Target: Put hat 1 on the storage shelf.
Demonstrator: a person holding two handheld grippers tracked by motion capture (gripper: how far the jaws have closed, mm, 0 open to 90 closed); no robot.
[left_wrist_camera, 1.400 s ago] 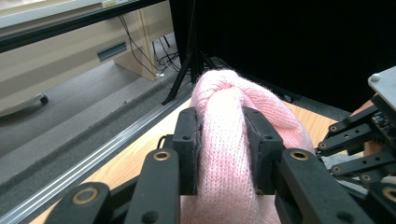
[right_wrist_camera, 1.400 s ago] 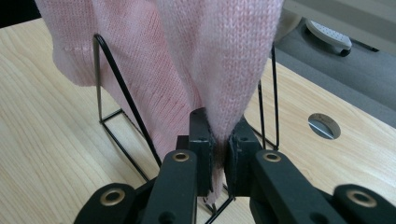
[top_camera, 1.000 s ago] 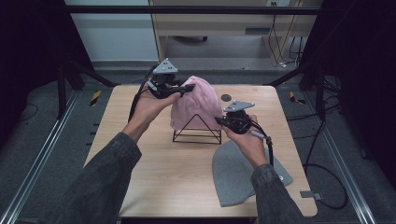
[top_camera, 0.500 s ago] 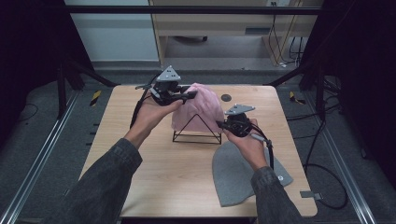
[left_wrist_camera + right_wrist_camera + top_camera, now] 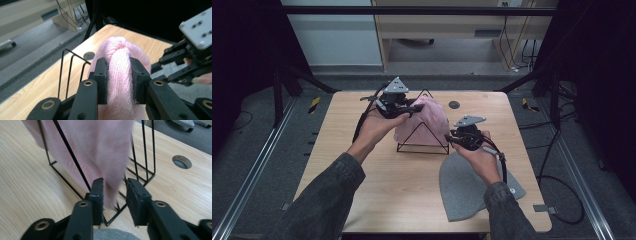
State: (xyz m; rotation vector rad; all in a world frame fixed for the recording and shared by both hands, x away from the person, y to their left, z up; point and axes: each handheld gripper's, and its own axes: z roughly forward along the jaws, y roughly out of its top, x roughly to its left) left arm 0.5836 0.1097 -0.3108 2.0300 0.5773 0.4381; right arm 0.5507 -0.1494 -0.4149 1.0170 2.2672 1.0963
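A pink knitted hat [image 5: 429, 125] is draped over a black wire rack [image 5: 422, 148] at the middle of the table. My left gripper [image 5: 414, 107] is at the hat's top, shut on a bunched fold of the hat [image 5: 120, 57]. My right gripper [image 5: 451, 141] is at the rack's front right corner. Its jaws [image 5: 115, 192] have just been opening. The hat's lower edge [image 5: 100, 150] hangs blurred between them, with a gap to the right pad. A grey hat [image 5: 467, 190] lies flat under my right hand.
A round cable hole [image 5: 454, 104] sits in the tabletop behind the rack. Cables trail from both grippers, and one runs off the table's right edge. Bare wood [image 5: 377, 190] stretches along the front left.
The pink hat's top and my left gripper have come down slightly onto the rack. The right hand stays at the rack's corner.
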